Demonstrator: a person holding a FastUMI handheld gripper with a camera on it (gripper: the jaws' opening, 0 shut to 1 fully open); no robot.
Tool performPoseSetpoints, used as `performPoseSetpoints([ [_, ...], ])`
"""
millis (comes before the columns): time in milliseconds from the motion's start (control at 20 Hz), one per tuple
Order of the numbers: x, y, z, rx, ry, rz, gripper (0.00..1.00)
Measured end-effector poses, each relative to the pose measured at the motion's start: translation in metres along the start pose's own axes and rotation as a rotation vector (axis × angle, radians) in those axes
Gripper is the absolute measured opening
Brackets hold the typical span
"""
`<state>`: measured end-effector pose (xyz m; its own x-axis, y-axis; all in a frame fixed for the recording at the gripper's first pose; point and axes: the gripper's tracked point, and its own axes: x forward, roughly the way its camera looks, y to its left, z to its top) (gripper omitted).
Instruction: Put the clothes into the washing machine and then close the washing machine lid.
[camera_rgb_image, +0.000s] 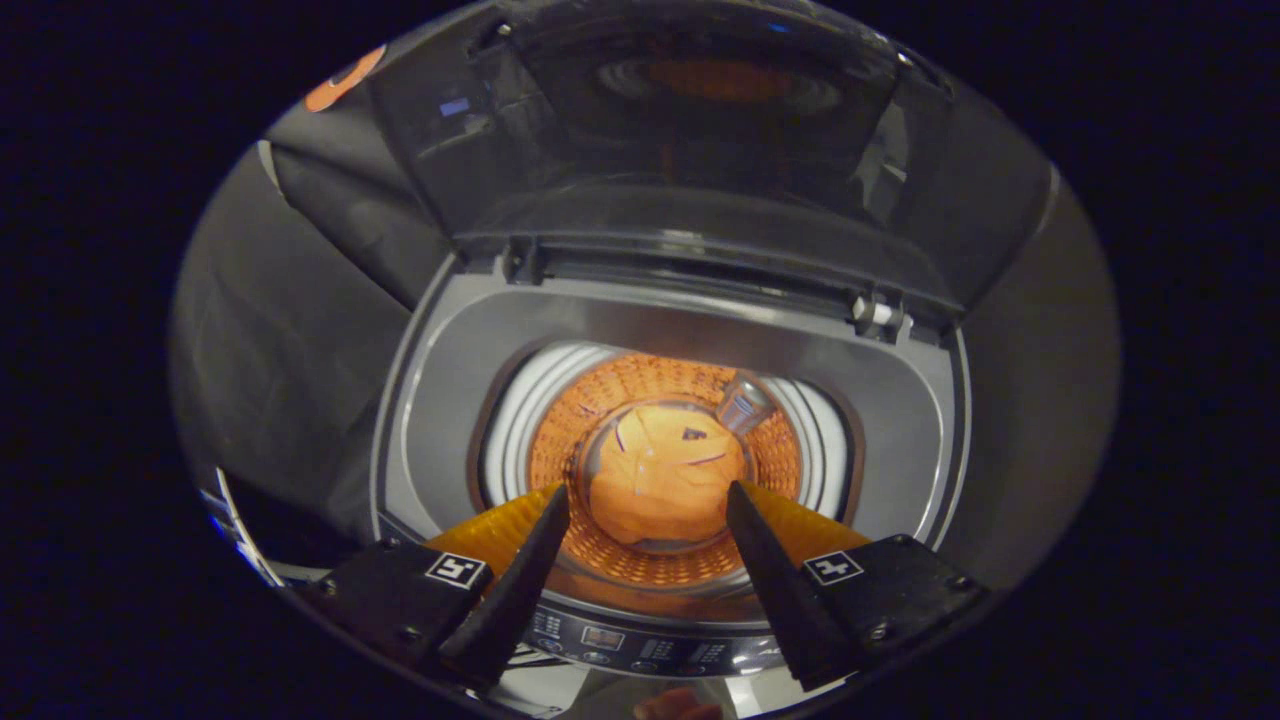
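Gripper hangs over the open top of the washing machine, fingers spread wide apart and nothing held between them, so we log it as released. Both fingers point down toward the drum, tips level with its near rim (each finger carries a square marker tag on its base block).

We see the clothes lying at the bottom of the drum, a bunched orange heap, seen in the gap between the two fingertips and well below them. No finger touches the fabric. A few creases and one small dark patch show on the heap. Perforated drum wall rings the clothes, glowing orange; a small grey fitting sits on that wall just beyond the heap, toward the hinge side.

We note the lid standing open, raised upright behind the drum opening, and its dark glass reflects the drum's rings. Hinge hardware shows where the lid meets the grey top deck, at the far right corner.

Control panel with small buttons runs along the near edge of the machine, under the fingers. Dark cloth wall stands beside the machine on the left.
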<state>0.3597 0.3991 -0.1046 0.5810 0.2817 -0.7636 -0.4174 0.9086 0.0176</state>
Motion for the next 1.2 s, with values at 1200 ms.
performPoseSetpoints([
  [1200, -0.077, -0.031, 0.264, 0.112, -0.411, -0.086, 1.0],
])
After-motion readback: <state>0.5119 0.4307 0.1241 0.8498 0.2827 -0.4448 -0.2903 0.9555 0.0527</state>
